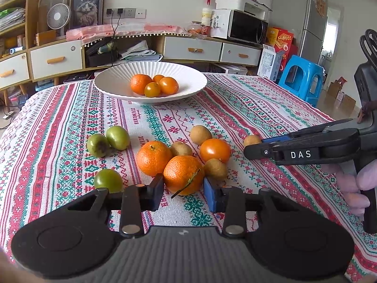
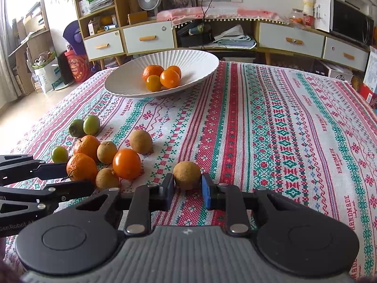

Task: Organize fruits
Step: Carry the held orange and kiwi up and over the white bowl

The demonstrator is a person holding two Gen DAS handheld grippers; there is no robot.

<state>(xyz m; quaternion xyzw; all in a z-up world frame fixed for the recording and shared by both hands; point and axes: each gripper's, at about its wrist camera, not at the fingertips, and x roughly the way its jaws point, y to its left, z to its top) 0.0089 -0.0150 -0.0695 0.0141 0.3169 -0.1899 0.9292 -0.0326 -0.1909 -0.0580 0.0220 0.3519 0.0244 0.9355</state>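
- Table, covered by a striped woven tablecloth (image 2: 271,127) in red, green and white, printed "HANDMADE"; it carries everything listed below.
- White ribbed bowl (image 1: 113,80), shallow and wide, at the far end of the cloth, well apart from the loose fruit; contents: four orange fruits (image 1: 154,84) clustered together.
- Left gripper (image 1: 183,187), low over the near edge of the cloth; jaws drawn in on a rough-skinned mandarin (image 1: 181,173), black pad at its left flank and blue pad at its right, both touching. The mandarin rests on the cloth with a thin stem slanting across its front.
- Right gripper (image 2: 187,186), near the right side of the fruit group; jaws closed against a small brown fruit (image 2: 186,175), one pad on each side. The fruit sits on the cloth, apart from the others.
- Hand (image 1: 353,184) around the right tool's handle, seen at the right edge of the left wrist view.
- Second mandarin (image 1: 153,156), touching the gripped one on its far left.
- Smooth orange fruit (image 1: 215,149), to the far right of the gripped mandarin.
- Three further brown fruits (image 1: 215,168) loose among the orange ones, one just beside the gripped mandarin.
- Three green fruits (image 1: 107,141) on the left: two touching as a pair, one alone nearer the left gripper.
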